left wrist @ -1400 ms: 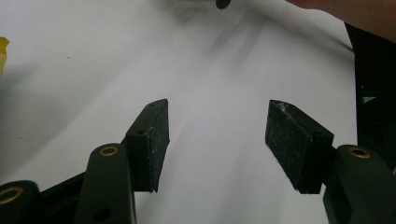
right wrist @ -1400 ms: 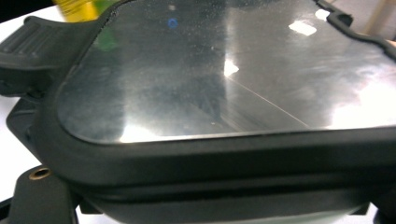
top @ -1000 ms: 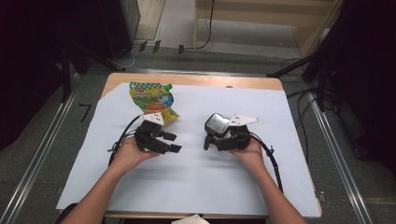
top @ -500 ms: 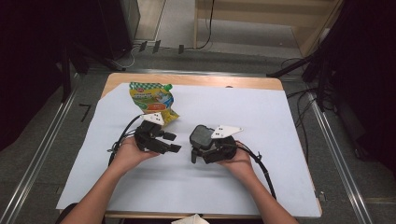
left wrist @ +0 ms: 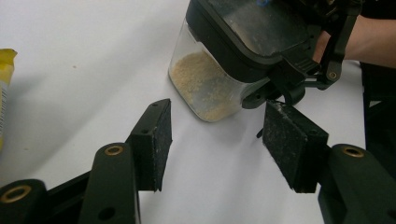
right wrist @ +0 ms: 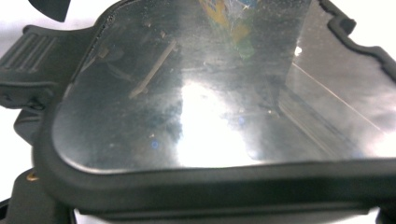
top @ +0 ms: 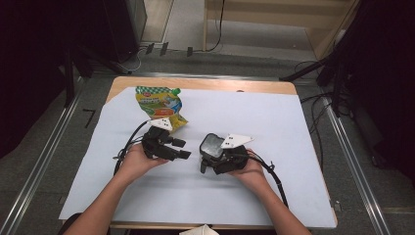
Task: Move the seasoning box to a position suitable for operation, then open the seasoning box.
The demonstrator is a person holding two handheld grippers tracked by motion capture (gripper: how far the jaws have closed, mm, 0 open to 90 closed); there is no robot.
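1. Container (top: 212, 146) with a dark lid now sits closer to the left claw (top: 182, 149) than it did a second ago. The right claw (top: 209, 161) has carried it across the white sheet (top: 293, 147) toward the middle of the worktop (top: 205, 84).
2. That move puts the container right in front of the left claw, so it looks like the left claw can soon help with the lid or the box.
3. Left claw is open. Its two black pads (left wrist: 154, 140) stand apart with nothing between them, and the container is just past them in the left gripper view.
4. Right claw is closed on the container, holding it near the lid edge; its black parts clamp the rim (left wrist: 285, 79) in the left gripper view.
5. The container (left wrist: 205, 86) has clear see-through walls and a dark, shiny lid (right wrist: 215, 88) with a latch tab on one side. It is tilted, and pale sandy powder (left wrist: 201, 81) lies in its low part.
6. A bright yellow and green pouch (top: 159, 104) lies flat behind the left claw, apart from the container.
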